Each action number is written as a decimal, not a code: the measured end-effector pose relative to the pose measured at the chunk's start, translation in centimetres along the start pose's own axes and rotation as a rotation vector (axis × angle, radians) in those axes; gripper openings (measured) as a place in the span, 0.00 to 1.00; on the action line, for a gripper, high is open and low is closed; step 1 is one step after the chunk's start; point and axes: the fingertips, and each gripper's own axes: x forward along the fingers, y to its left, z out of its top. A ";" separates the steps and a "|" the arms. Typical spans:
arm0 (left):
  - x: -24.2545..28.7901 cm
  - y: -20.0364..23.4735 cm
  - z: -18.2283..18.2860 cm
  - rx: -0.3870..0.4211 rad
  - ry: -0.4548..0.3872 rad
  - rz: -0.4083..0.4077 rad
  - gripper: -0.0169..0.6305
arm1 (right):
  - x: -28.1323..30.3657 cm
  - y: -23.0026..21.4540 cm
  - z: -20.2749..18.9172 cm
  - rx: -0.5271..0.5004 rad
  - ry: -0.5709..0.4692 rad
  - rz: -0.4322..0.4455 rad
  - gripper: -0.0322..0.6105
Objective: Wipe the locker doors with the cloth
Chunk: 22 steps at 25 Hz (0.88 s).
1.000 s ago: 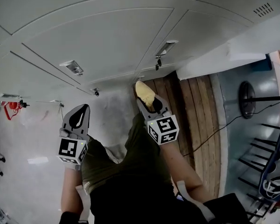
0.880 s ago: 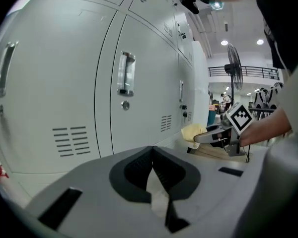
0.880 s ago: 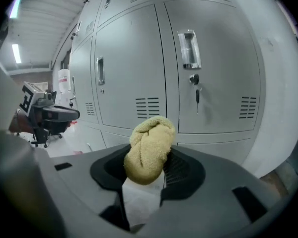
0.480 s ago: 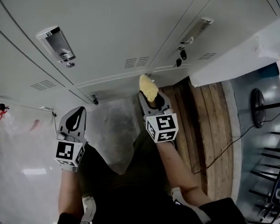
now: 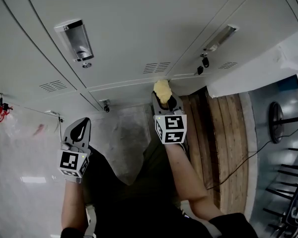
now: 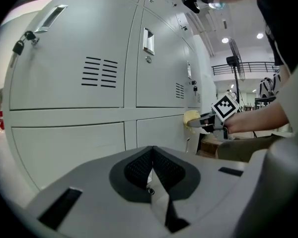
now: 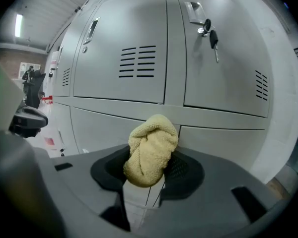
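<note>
Grey locker doors (image 5: pixel 134 29) fill the upper part of the head view. My right gripper (image 5: pixel 164 99) is shut on a bunched yellow cloth (image 5: pixel 162 89). The cloth sits at the seam between the upper and lower doors, touching or nearly touching the metal. In the right gripper view the cloth (image 7: pixel 150 150) bulges out between the pads, in front of a vented door (image 7: pixel 119 58). My left gripper (image 5: pixel 81 127) hangs lower left, away from the doors, shut and holding nothing. From the left gripper view, its shut tips (image 6: pixel 151 175) face the lockers, with the cloth (image 6: pixel 191 118) to the right.
Keys (image 5: pixel 203 62) hang from a lock just right of the cloth. A recessed handle (image 5: pixel 77 37) is on the door at upper left. A wooden floor strip (image 5: pixel 211 128), a black cable (image 5: pixel 248 138) and a fan base (image 5: pixel 275 118) lie to the right.
My right gripper has carried the cloth up to the locker seam. The head view has tilted closer to the doors. The left gripper has barely moved.
</note>
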 end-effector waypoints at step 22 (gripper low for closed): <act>-3.5 2.3 -2.5 -0.100 -0.011 0.060 0.04 | 2.9 10.4 1.3 -0.136 0.020 0.161 0.28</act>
